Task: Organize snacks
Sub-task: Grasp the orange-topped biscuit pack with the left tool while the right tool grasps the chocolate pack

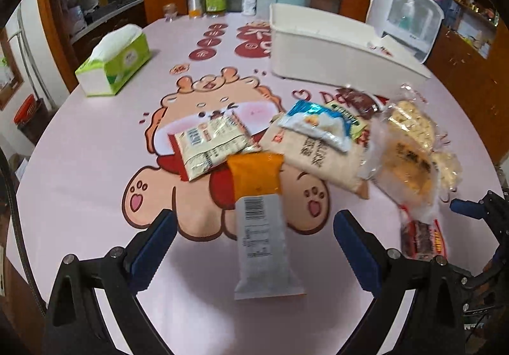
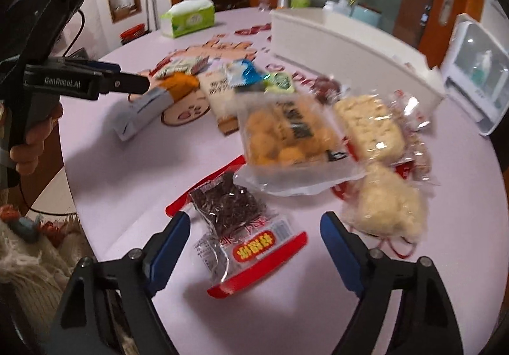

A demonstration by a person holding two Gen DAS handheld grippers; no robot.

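Both grippers' fingers spread, gripping nothing: left gripper (image 1: 254,247) straddles the grey-orange bar (image 1: 261,221), right gripper (image 2: 254,247) straddles the dark red-edged packet (image 2: 235,224). Snacks heaped on surface (image 1: 79,164); I guess they go in the white bin (image 1: 321,46) behind.

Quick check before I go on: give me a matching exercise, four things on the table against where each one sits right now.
Things:
1. grey and orange packet
2. dark snack in a red-edged wrapper
3. white bin
4. tissue box

Places:
A. far left of the table
B. between the fingers of the open right hand-held gripper
C. beyond the snack pile, near the far edge
D. between the fingers of the open left hand-held gripper

Pairs: 1-D, 2-B, 3-C, 4-A
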